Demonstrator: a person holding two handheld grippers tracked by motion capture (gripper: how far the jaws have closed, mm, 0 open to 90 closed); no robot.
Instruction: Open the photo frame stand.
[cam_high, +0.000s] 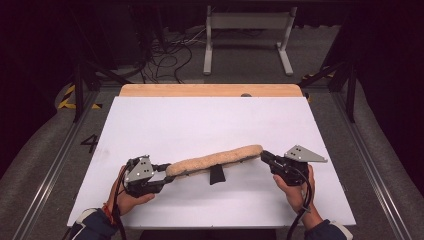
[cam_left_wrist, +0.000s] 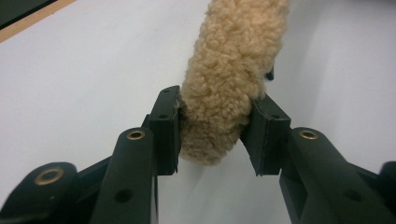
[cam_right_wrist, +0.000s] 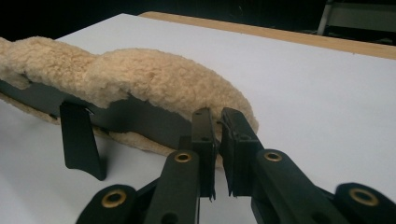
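A long tan fleece pad with a black lining hangs stretched between my two grippers, just above the white table top. My left gripper is at its left end. In the left gripper view the fleece pad is squeezed between both pads of the left gripper. My right gripper holds the right end. In the right gripper view the right gripper stands nearly shut, pinching the edge of the fleece pad. A short black strap tab hangs from the pad's middle and touches the table.
A wooden strip runs along the table's far edge. Beyond it, on the floor, stand a pale metal frame and loose cables. Bare white surface lies between the pad and the far edge.
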